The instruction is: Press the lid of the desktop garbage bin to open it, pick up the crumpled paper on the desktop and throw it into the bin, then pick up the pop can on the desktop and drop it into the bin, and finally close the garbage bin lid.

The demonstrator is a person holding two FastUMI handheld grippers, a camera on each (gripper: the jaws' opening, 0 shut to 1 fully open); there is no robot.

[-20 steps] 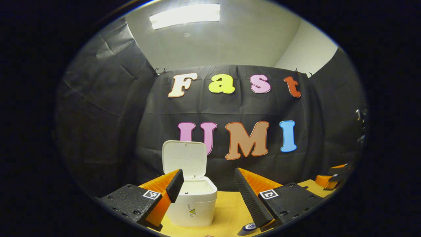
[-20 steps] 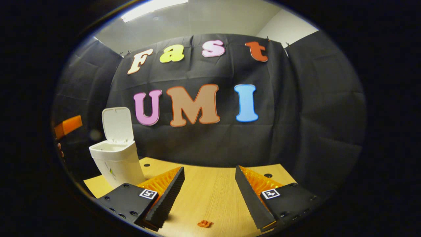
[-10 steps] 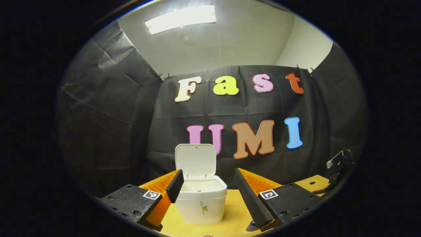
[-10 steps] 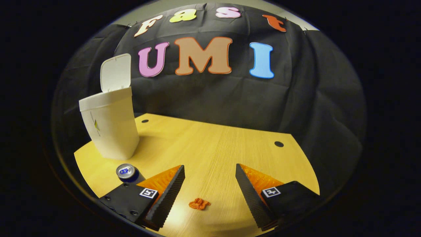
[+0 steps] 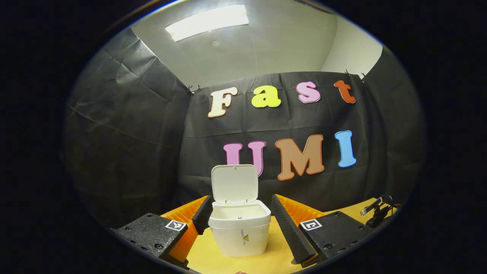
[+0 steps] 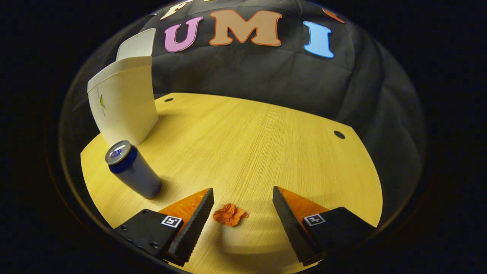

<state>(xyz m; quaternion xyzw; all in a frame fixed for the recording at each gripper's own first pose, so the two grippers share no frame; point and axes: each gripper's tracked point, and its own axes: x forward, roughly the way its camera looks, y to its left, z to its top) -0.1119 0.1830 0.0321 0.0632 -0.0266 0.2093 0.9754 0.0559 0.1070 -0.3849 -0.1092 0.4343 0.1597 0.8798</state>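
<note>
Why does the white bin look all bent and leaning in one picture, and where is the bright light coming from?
Right gripper view: the fisheye lens bends the bin near the edge, so it leans; the can casts a soft shadow. Left gripper view: the ceiling light glares white; the bin stands straight.

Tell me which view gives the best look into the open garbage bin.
The left gripper view: the bin sits straight ahead between that gripper's fingers, lid raised, so the rim and part of the pale inside wall show. The right gripper view catches the bin from the side at far left, outer wall and lid edge, nothing inside.
</note>
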